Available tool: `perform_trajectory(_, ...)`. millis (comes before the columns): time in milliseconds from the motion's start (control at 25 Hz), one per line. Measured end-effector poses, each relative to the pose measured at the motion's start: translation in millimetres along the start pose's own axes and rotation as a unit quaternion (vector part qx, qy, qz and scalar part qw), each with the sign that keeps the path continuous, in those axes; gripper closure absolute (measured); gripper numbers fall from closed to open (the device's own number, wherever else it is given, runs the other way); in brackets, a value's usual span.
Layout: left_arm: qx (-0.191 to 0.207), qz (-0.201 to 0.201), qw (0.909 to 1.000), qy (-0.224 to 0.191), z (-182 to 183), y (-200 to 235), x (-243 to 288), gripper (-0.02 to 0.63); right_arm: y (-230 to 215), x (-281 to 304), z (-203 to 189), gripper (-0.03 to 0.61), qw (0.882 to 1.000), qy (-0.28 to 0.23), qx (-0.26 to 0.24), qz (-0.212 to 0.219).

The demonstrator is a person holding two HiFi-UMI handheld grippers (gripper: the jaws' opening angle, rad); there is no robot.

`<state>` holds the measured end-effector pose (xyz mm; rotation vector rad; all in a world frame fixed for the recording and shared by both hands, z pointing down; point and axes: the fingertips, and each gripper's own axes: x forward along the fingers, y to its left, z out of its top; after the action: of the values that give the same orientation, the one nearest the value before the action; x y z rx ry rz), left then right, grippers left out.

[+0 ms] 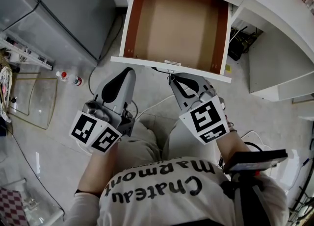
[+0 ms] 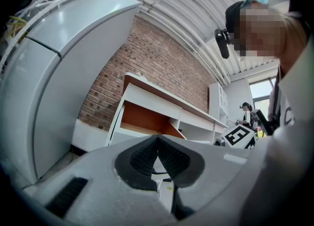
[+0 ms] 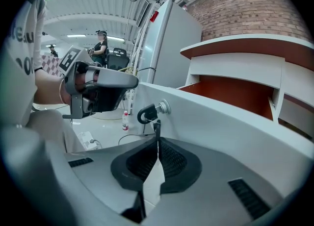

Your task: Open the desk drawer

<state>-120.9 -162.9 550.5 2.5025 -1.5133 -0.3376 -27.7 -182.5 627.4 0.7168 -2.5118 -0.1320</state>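
The desk drawer (image 1: 137,62) stands pulled out from the white desk (image 1: 274,9), and its brown inside is bare. A black-headed key (image 3: 146,113) sits in the lock (image 3: 163,106) on the drawer's white front (image 3: 221,122). A small second key (image 3: 157,127) hangs from it. My right gripper (image 1: 171,78) is at the middle of that front, shut (image 3: 158,139) with the hanging key's lower end between its tips. My left gripper (image 1: 128,70) is shut on nothing (image 2: 157,139), just below the front's left part and apart from it. The open drawer (image 2: 142,119) shows ahead of it.
A grey fridge (image 1: 59,9) stands left of the desk. Two small bottles (image 1: 68,78) and a glass panel (image 1: 34,97) are on the floor at left. Cables and a black box (image 1: 236,48) lie under the desk at right. The person's knees are right below the grippers.
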Motion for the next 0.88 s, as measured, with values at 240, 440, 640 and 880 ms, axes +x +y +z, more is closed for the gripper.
perform_trajectory(240,-0.002,-0.030,0.9993,-0.024,9,-2,-4,0.600,2,1,-1,0.563,0.999,0.002,0.027,0.019)
perform_trajectory(440,-0.006,-0.062,0.9980,-0.014,8,0,2,0.600,12,12,0,0.563,0.998,0.008,0.044,0.041)
perform_trajectory(640,0.008,-0.077,0.9969,-0.015,22,-4,9,0.600,7,13,-4,0.563,0.994,0.040,0.090,0.055)
perform_trajectory(880,0.017,-0.081,0.9963,0.023,57,-14,20,0.600,12,10,7,0.563,0.989,0.094,0.092,0.071)
